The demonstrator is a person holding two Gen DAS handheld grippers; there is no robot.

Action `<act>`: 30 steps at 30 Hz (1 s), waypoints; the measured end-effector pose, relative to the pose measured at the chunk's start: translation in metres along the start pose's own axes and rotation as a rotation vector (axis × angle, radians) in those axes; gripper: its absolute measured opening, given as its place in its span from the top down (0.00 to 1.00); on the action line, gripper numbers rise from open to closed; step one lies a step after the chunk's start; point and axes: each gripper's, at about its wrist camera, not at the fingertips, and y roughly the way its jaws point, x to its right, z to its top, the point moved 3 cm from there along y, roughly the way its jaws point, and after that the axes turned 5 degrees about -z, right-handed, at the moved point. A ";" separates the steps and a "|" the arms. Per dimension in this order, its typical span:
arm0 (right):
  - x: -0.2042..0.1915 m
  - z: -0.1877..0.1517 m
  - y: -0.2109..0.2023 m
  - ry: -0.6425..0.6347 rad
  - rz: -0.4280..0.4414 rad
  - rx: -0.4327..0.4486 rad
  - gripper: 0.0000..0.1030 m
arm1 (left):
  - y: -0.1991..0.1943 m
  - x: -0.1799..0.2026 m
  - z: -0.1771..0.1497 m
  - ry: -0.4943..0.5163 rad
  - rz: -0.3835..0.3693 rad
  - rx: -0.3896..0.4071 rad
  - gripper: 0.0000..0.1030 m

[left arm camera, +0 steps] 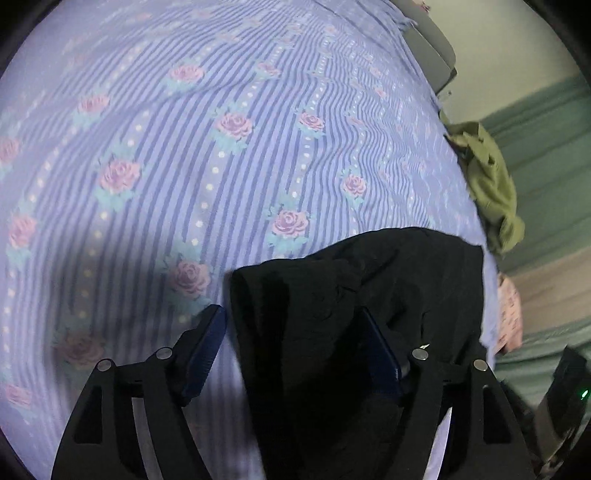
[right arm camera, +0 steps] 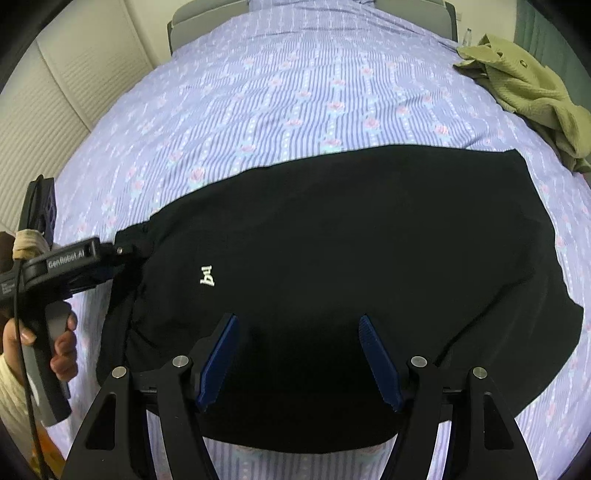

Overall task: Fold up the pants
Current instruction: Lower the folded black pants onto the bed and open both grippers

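Black pants [right arm camera: 332,258]: one pair, spread flat across the near part of the bed. One small white logo [right arm camera: 207,276] on the fabric, toward the left side in the right wrist view. Cloth mostly smooth; gathered and rumpled at the left end, next to the left gripper.

Bedsheet [right arm camera: 295,92]: one, lilac with darker stripes, dotted bands and rose print. Covers the whole bed under the pants.

Olive-green garment [right arm camera: 524,88]: one, crumpled, at the far right edge of the bed, well apart from the pants. Seen also in the left wrist view [left arm camera: 487,184], same edge.

Left gripper [left arm camera: 291,354]: two blue pads, standing apart. Left pad [left arm camera: 205,354] over bare sheet just beside the pants' edge; right pad [left arm camera: 380,358] over black cloth. Edge of the pants lies between the jaws, no pinch visible. Nothing held.

Right gripper [right arm camera: 299,358]: two blue pads, wide apart, above the near middle of the pants. Black cloth below and between the jaws, neither pad seen pressing it. Nothing held.

Person's hand [right arm camera: 55,343]: one visible, wrapped on the left gripper's grey handle at the left edge of the right wrist view; cream sleeve below it.

Headboard [right arm camera: 207,14]: one, grey, at the far end of the bed.
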 end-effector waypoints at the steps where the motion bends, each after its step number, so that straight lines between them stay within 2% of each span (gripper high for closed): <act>1: -0.001 -0.002 0.000 0.003 0.003 -0.009 0.34 | 0.002 0.002 0.001 -0.003 -0.013 -0.006 0.48; 2: -0.003 -0.003 0.000 0.004 0.007 -0.014 0.34 | 0.002 0.003 0.002 -0.009 -0.013 -0.007 0.56; 3: -0.003 -0.003 0.000 0.005 0.008 -0.017 0.34 | -0.001 0.003 0.004 -0.014 -0.030 -0.007 0.72; 4: -0.005 -0.004 -0.002 0.005 0.009 -0.019 0.34 | -0.005 0.007 0.005 -0.011 -0.051 0.006 0.81; 6: -0.009 -0.004 -0.006 0.001 0.016 -0.013 0.34 | -0.023 0.014 0.009 0.023 -0.055 0.045 0.83; 9: -0.016 0.002 -0.013 -0.022 0.037 0.018 0.34 | -0.050 0.027 0.017 0.106 -0.020 0.129 0.83; 10: -0.019 0.004 -0.016 -0.038 0.036 0.031 0.34 | -0.052 0.023 0.022 0.116 0.020 0.139 0.83; 12: -0.021 0.006 -0.017 -0.056 0.026 0.044 0.34 | -0.042 0.015 0.028 0.104 0.064 0.109 0.82; 14: -0.021 0.006 -0.015 -0.060 0.013 0.043 0.34 | -0.026 0.011 0.029 0.134 0.116 0.053 0.80; 18: -0.006 0.003 -0.017 -0.038 -0.056 0.050 0.34 | -0.021 0.019 0.029 0.195 0.254 0.034 0.56; 19: 0.002 0.001 -0.020 -0.022 -0.077 0.057 0.34 | -0.025 0.026 0.027 0.226 0.307 0.051 0.48; 20: 0.009 -0.001 -0.023 -0.008 -0.096 0.066 0.34 | -0.035 0.039 0.023 0.274 0.388 0.094 0.45; 22: 0.030 -0.005 -0.035 0.028 -0.142 0.095 0.34 | -0.053 0.065 0.012 0.376 0.468 0.166 0.39; 23: 0.041 -0.007 -0.042 0.050 -0.162 0.114 0.34 | -0.058 0.078 0.006 0.417 0.484 0.183 0.37; 24: 0.055 -0.010 -0.049 0.078 -0.182 0.132 0.34 | -0.062 0.090 0.000 0.456 0.480 0.190 0.33; 26: 0.090 -0.018 -0.063 0.149 -0.219 0.156 0.34 | -0.061 0.122 -0.022 0.532 0.393 0.155 0.30; 30: 0.160 -0.037 -0.078 0.267 -0.293 0.162 0.34 | -0.031 0.165 -0.061 0.579 0.297 0.069 0.27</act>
